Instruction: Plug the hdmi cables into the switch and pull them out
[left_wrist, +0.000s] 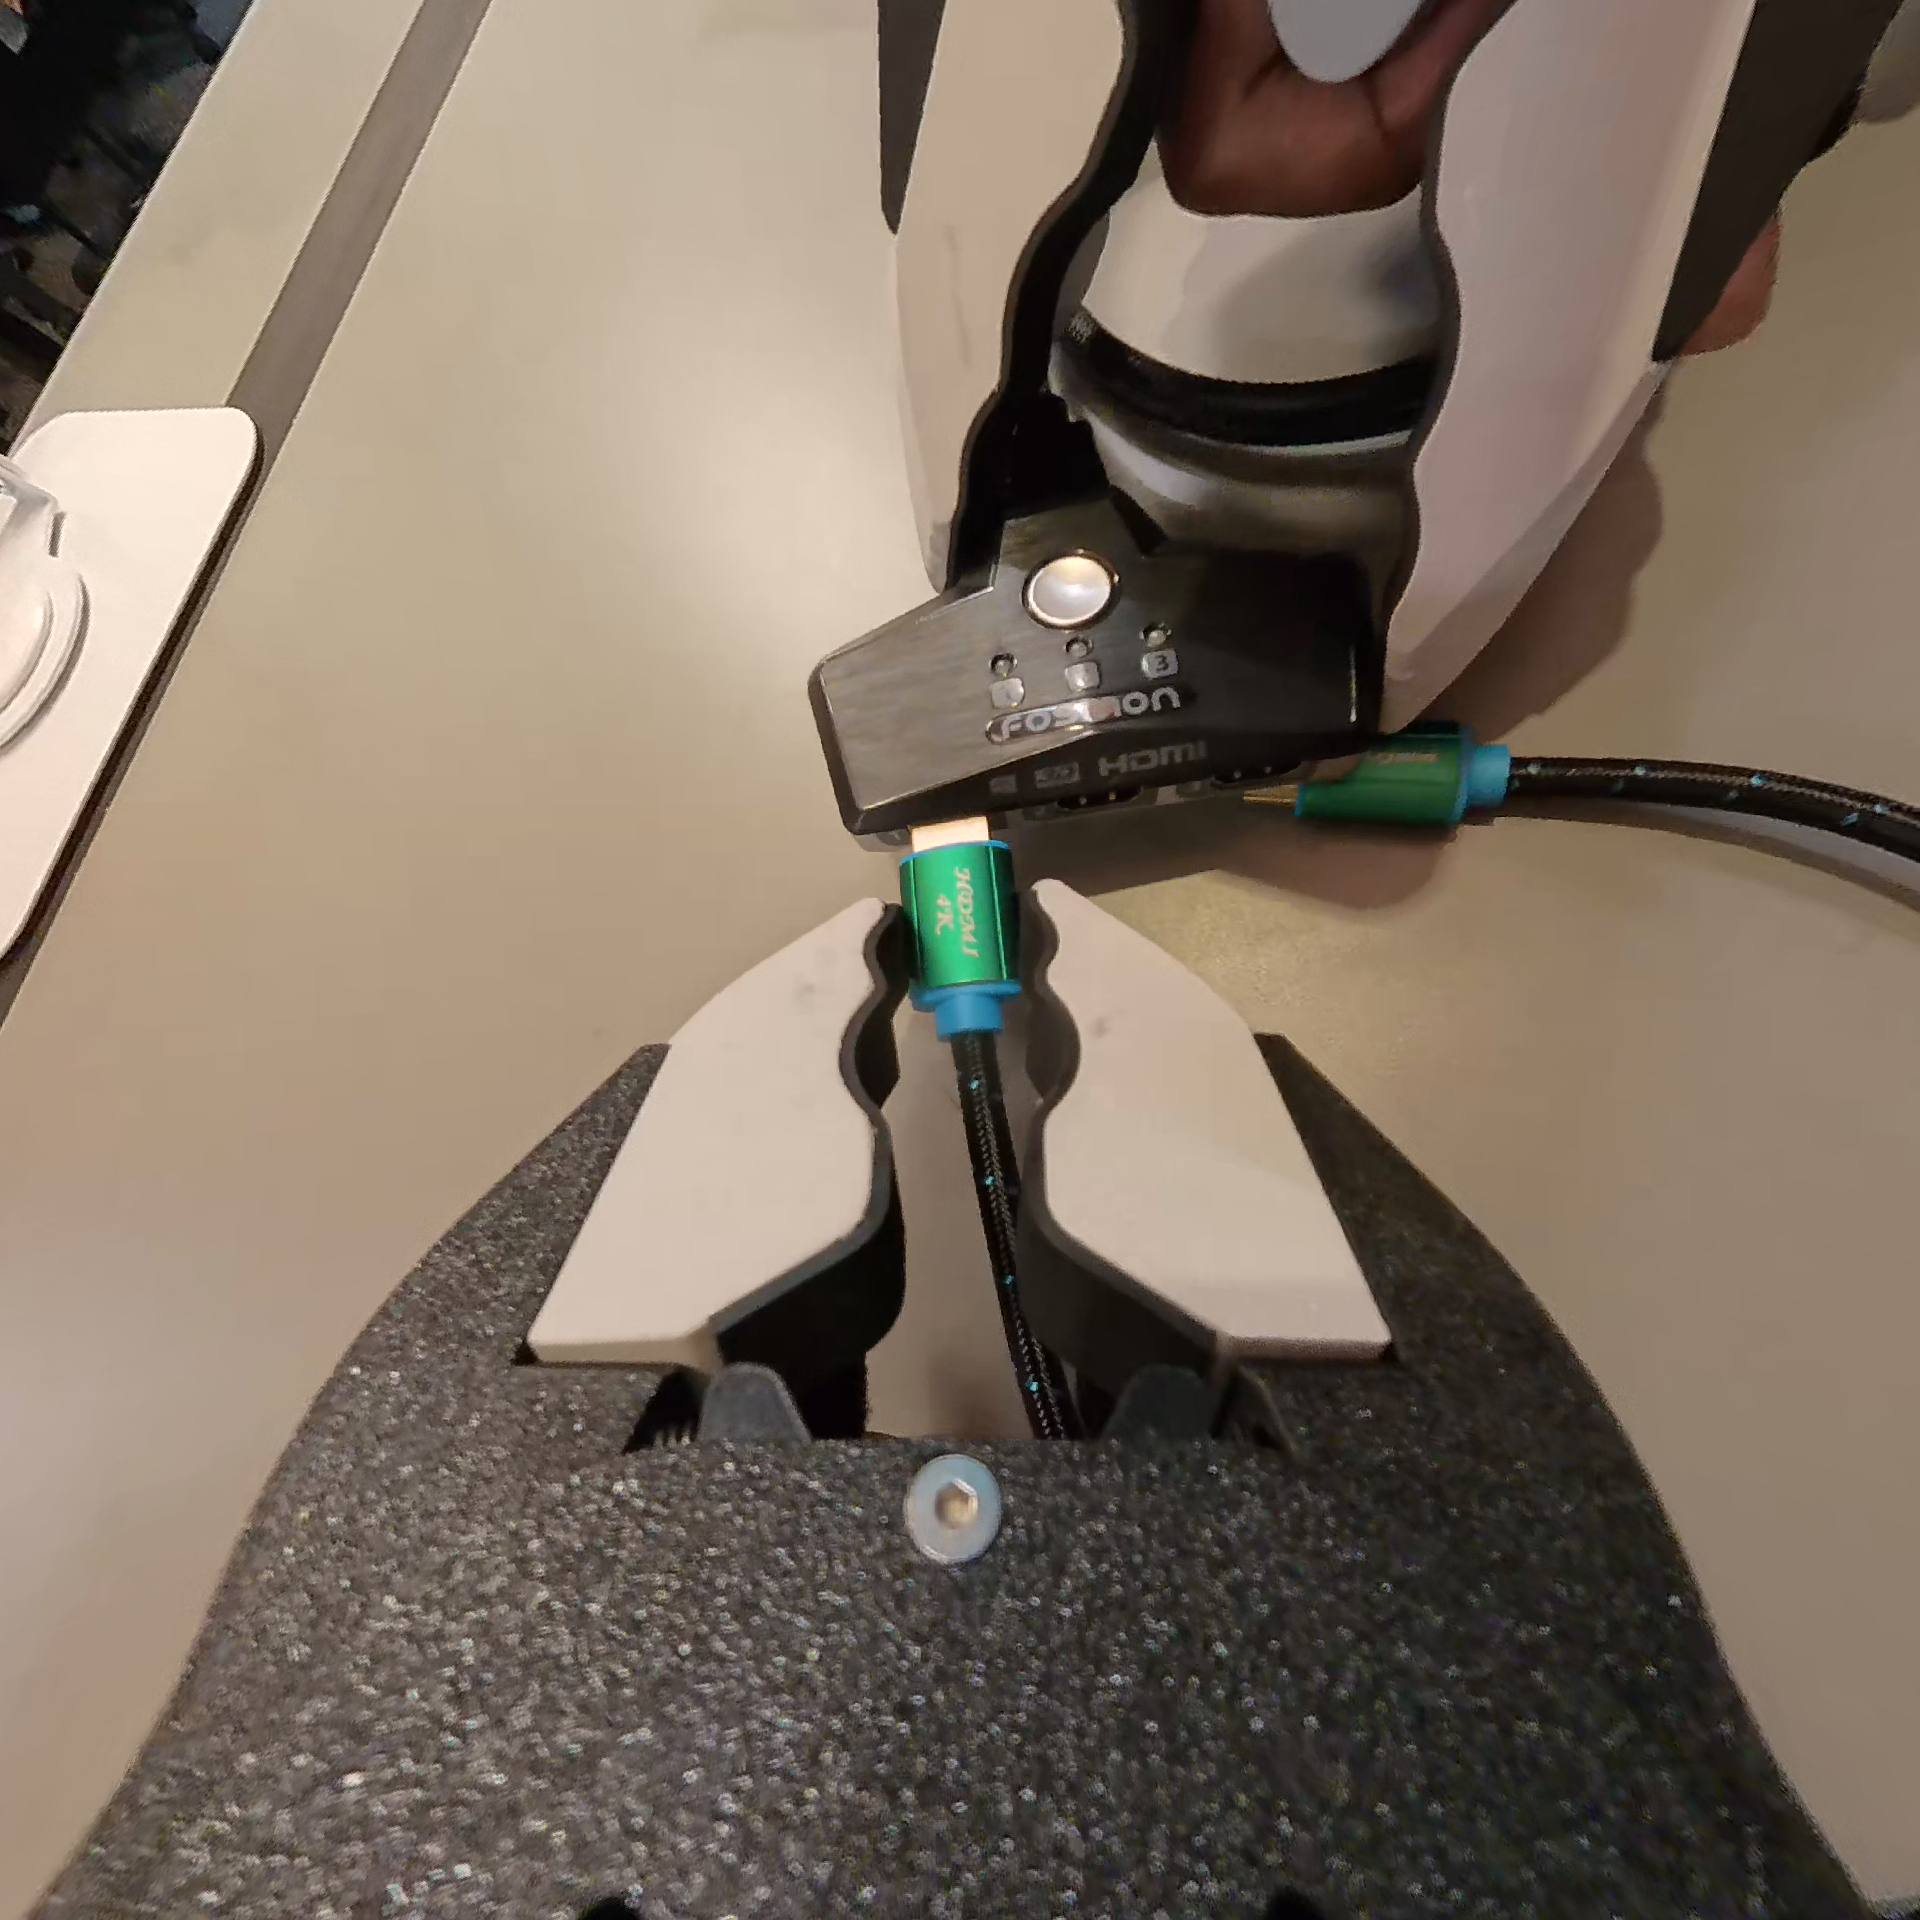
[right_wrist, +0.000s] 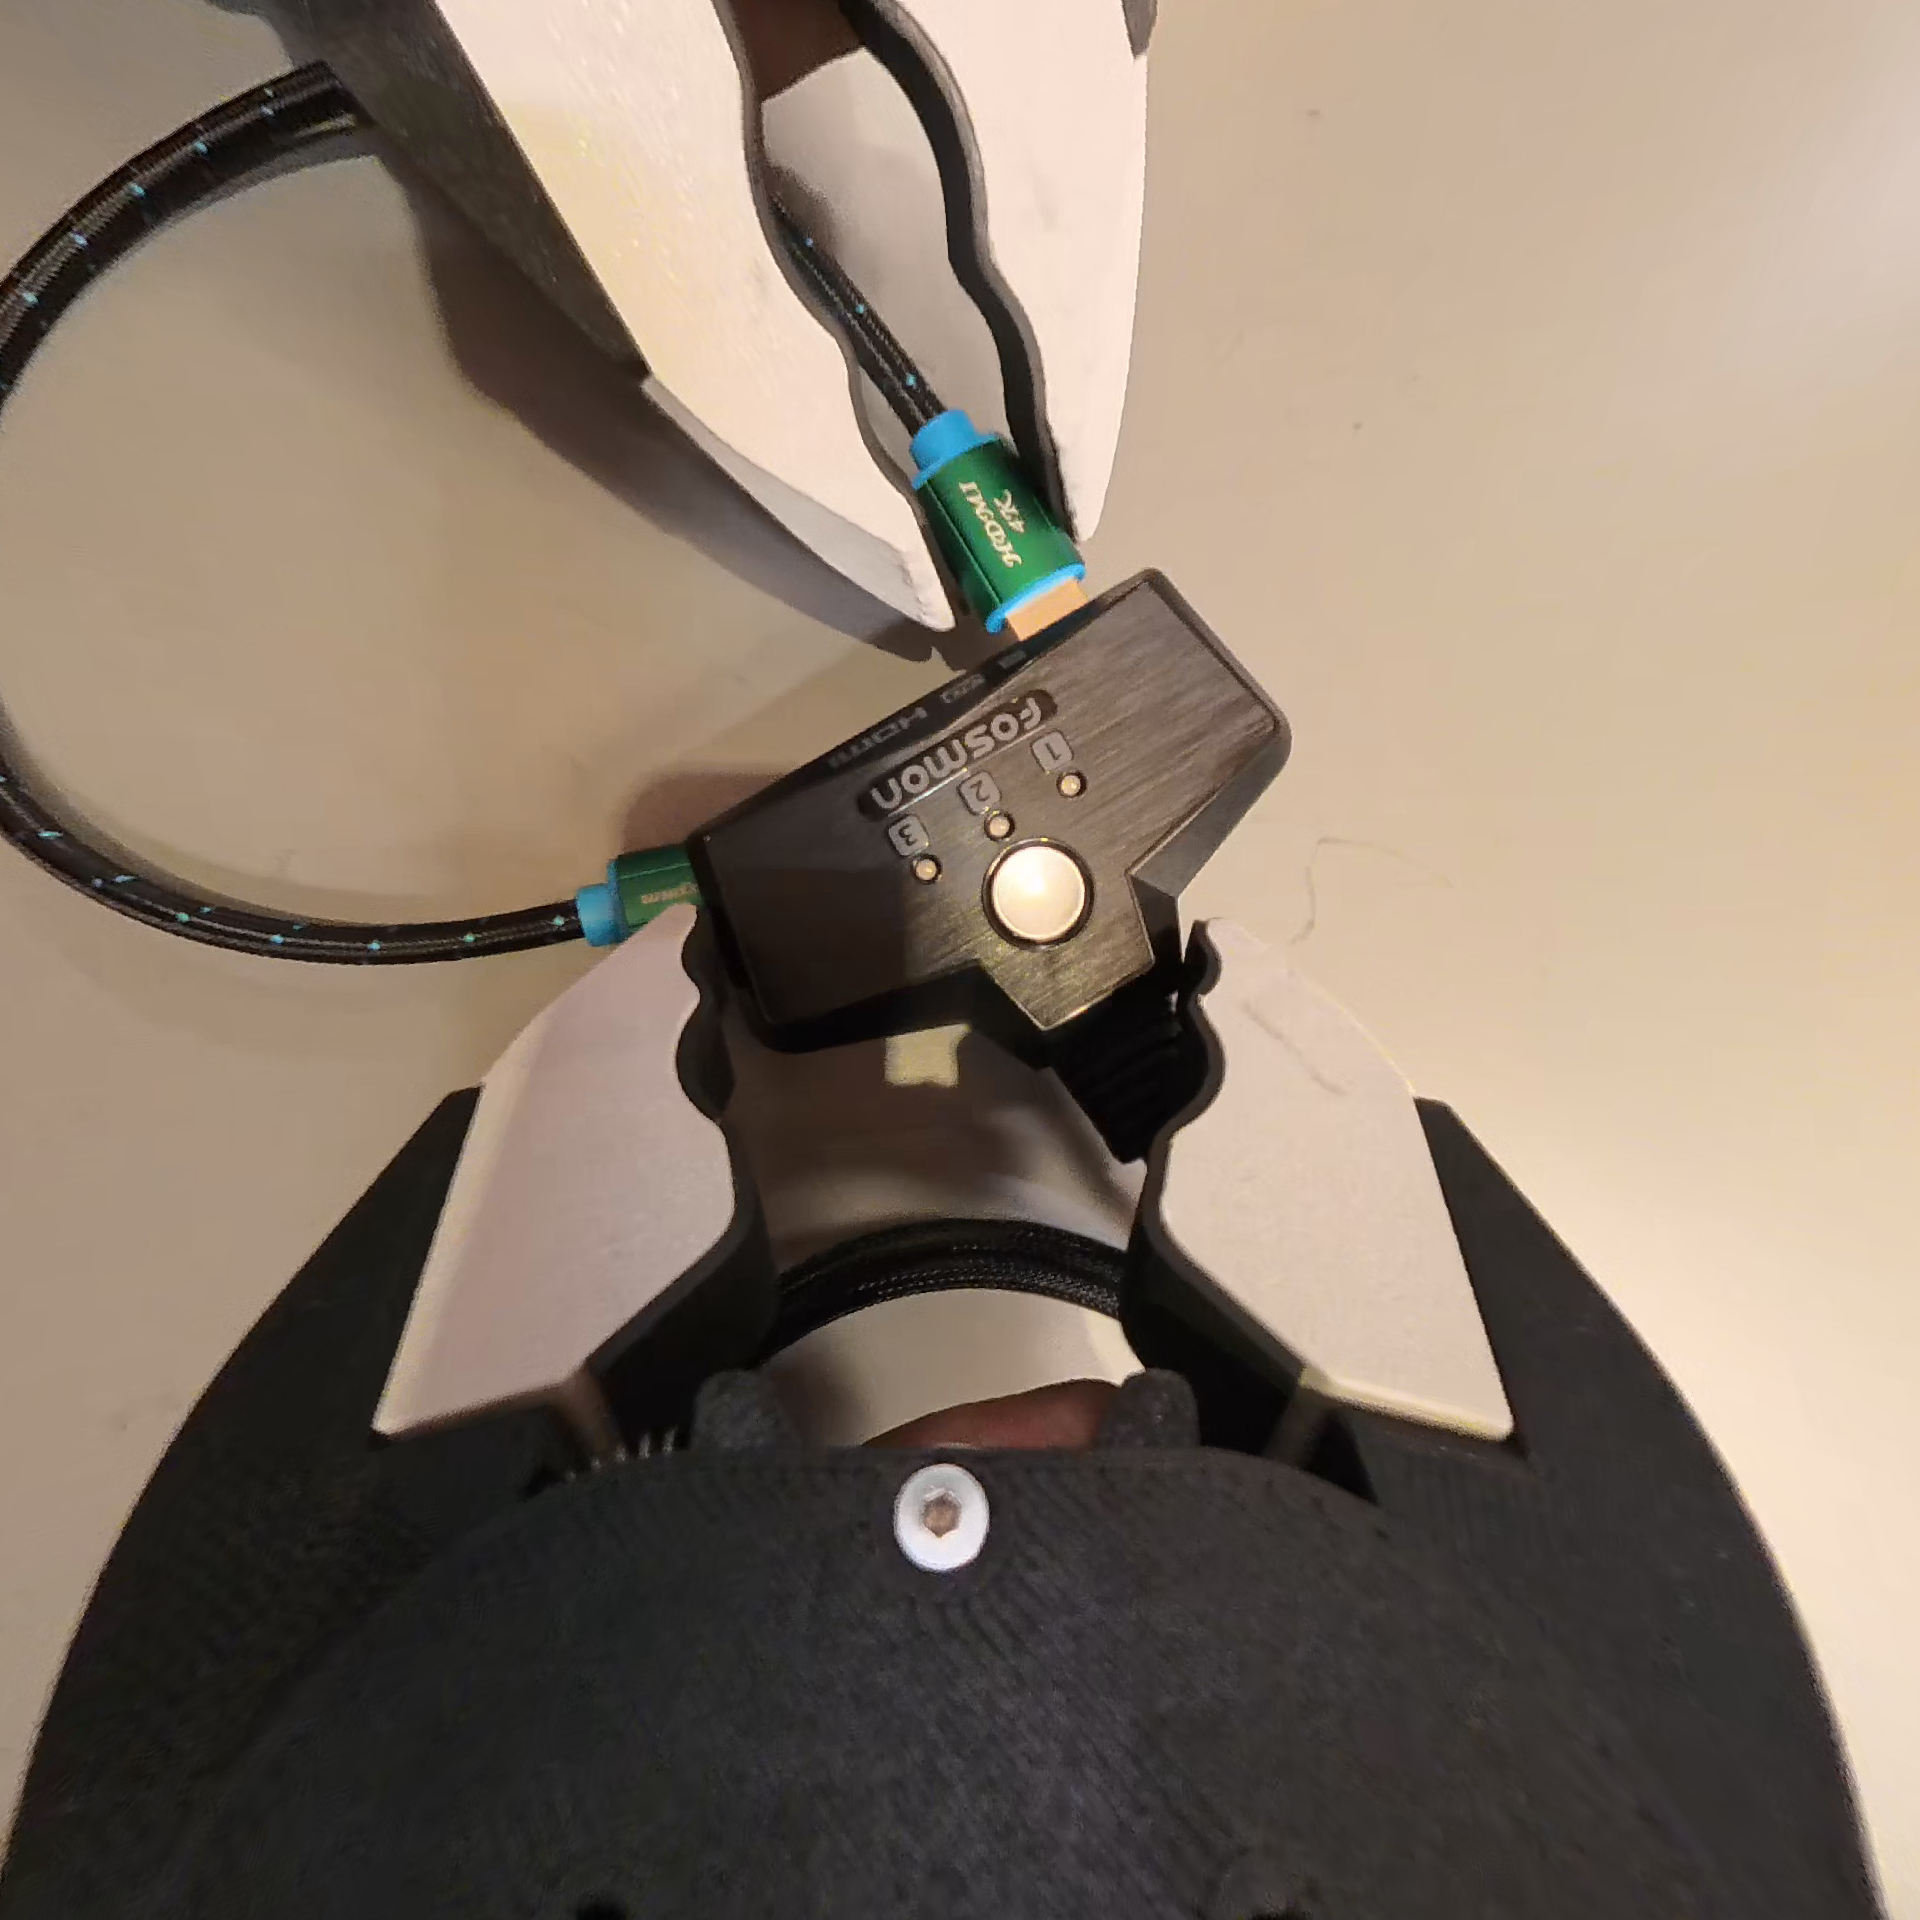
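Note:
The black HDMI switch (left_wrist: 1091, 707) with a round silver button is held tilted above the beige table. My right gripper (right_wrist: 945, 935) is shut on its rear end by the black strain relief (right_wrist: 1132, 1070); it also shows in the left wrist view (left_wrist: 1179, 613). My left gripper (left_wrist: 961, 904) is shut on a green HDMI plug (left_wrist: 951, 925). The plug's gold tip (left_wrist: 948, 833) sits at the end port of the switch (right_wrist: 1039, 810), partly in. A second green plug (left_wrist: 1382, 790) lies on the table beside the switch, with its tip bare.
Black braided cable (right_wrist: 62, 520) loops across the table to the second plug (right_wrist: 649, 894). A white mat (left_wrist: 125, 623) with a clear glass object (left_wrist: 31, 613) lies at the left edge. A dark groove (left_wrist: 312, 260) runs along the table. A person's hand (left_wrist: 1299, 135) holds the right gripper. My hands' fingertips stand some 6 cm from each other.

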